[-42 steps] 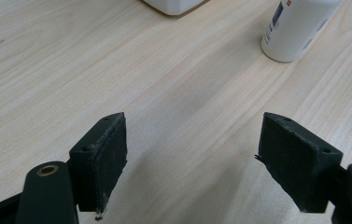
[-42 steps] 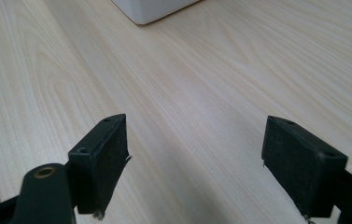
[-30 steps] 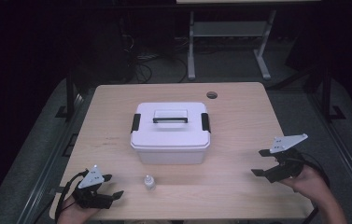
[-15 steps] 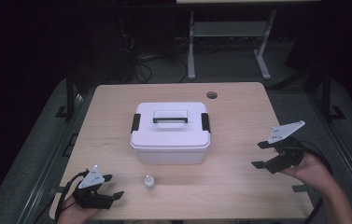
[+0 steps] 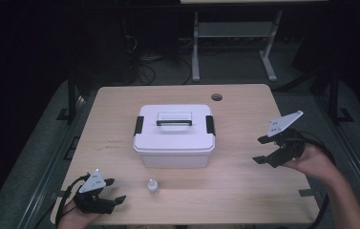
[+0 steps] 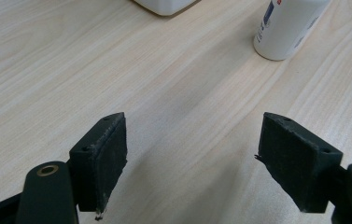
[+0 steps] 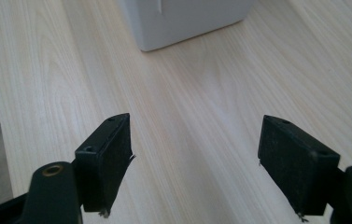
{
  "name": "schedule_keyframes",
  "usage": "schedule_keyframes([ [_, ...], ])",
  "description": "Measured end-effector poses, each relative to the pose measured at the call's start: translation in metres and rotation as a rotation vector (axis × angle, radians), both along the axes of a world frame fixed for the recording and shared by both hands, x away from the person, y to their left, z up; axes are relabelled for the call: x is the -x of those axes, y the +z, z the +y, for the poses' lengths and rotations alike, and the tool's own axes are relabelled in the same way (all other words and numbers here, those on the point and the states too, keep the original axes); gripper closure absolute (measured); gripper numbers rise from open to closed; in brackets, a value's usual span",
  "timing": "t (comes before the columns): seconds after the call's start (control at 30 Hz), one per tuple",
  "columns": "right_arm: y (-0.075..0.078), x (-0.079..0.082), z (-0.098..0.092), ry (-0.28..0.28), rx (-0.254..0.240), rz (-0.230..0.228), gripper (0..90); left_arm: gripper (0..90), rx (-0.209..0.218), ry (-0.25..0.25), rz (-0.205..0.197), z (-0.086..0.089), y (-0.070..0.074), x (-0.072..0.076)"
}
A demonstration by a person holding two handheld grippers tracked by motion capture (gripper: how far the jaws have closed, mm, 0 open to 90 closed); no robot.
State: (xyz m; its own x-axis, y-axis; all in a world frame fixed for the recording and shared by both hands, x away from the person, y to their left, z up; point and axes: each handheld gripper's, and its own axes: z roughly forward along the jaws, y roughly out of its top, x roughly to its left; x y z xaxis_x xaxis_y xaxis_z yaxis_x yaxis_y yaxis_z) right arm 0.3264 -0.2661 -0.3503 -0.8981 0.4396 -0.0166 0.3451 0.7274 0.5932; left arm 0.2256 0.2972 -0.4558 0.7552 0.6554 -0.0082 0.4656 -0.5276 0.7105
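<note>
A white lidded box [image 5: 174, 136] with a handle on top and black side latches sits in the middle of the wooden table [image 5: 244, 186]. A small white bottle [image 5: 153, 186] stands upright in front of it, near the front edge. My left gripper [image 5: 114, 191] rests open at the table's front left, with the bottle [image 6: 288, 25] ahead and to the right of its jaws. My right gripper [image 5: 262, 150] hovers open at the right of the box, tilted toward it; the box's corner [image 7: 183, 18] shows beyond its empty jaws.
A round cable hole [image 5: 217, 97] lies at the table's back right. A metal stand [image 5: 232, 33] rises behind the table on a dark floor with cables. The wood between box and grippers is bare.
My right gripper has risen and shifted slightly toward the box and the table's middle. The left gripper, box and bottle have stayed put.
</note>
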Motion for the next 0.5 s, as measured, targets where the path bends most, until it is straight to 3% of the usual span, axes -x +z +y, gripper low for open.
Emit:
schedule_keyframes([
  [0.5,0.021,-0.017,0.014,0.064,0.017,-0.006,26.3,23.6,0.004,-0.009,-0.004,0.0,0.0,0.0],
])
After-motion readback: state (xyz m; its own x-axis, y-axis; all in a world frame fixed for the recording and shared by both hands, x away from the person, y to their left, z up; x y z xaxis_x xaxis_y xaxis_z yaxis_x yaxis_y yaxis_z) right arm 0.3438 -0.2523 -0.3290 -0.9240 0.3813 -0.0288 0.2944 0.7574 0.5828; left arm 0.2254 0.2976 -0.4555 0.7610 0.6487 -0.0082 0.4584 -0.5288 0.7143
